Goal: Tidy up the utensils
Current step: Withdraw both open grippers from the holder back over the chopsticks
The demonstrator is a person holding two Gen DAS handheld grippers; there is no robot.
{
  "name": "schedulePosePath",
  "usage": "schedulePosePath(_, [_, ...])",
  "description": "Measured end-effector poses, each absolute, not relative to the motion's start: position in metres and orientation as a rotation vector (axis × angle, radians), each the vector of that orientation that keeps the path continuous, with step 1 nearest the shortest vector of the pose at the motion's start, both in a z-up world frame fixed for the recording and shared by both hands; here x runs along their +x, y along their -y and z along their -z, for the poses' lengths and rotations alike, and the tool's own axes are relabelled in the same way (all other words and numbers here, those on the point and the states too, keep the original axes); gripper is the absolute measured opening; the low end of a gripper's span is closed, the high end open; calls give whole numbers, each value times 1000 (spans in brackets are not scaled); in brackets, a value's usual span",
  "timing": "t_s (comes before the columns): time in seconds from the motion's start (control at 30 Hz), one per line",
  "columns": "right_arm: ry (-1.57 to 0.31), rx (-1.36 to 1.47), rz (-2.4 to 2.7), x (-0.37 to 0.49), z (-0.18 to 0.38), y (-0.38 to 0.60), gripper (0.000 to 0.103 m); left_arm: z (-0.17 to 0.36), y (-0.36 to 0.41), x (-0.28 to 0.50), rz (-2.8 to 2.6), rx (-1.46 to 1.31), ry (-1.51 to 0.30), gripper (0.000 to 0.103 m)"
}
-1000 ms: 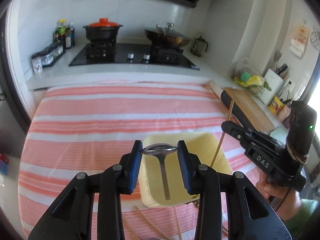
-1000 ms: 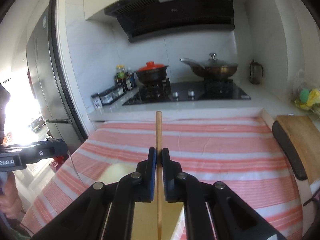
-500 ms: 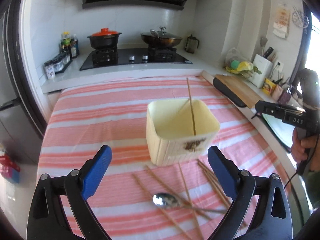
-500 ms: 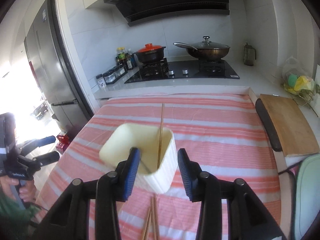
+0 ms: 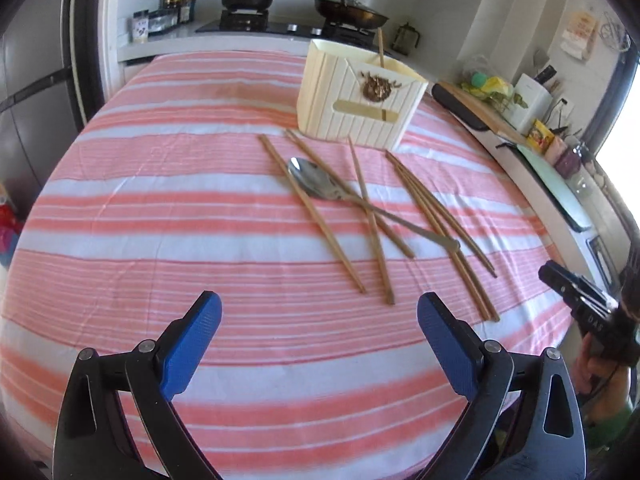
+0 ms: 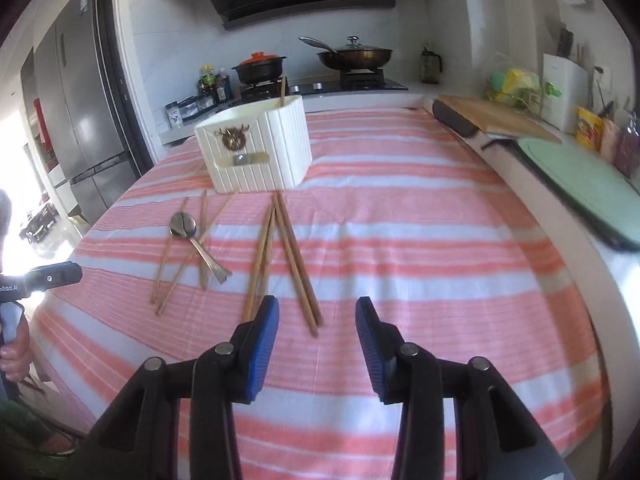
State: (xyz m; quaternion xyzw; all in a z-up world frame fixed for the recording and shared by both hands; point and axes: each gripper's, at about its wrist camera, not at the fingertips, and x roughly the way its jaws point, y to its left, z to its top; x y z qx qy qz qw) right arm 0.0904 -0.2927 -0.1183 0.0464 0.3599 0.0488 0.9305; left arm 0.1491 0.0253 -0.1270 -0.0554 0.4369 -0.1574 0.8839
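Left gripper (image 5: 319, 318) is gaping wide and empty, spoon (image 5: 320, 184) lying ahead; right gripper (image 6: 317, 314) is hovering part-open over chopsticks (image 6: 296, 260).

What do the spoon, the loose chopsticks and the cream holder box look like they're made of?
Spoon: polished metal, probably stainless steel; its bowl mirrors the light. Chopsticks: matte tan-brown sticks, likely wood or bamboo; grain too fine to see. Holder box: smooth cream ribbed walls, probably moulded plastic, though glazed ceramic can't be excluded.
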Motion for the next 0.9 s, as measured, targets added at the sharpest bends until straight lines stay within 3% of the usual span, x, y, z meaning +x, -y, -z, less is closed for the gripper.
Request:
schedulePosePath(0.6, [-760, 61, -110, 82, 131, 281, 41, 142, -13, 166, 265, -122, -938, 99])
schedulePosePath(0.9, [-788, 90, -95, 83, 136, 292, 41, 154, 0, 213, 183, -135, -940, 98])
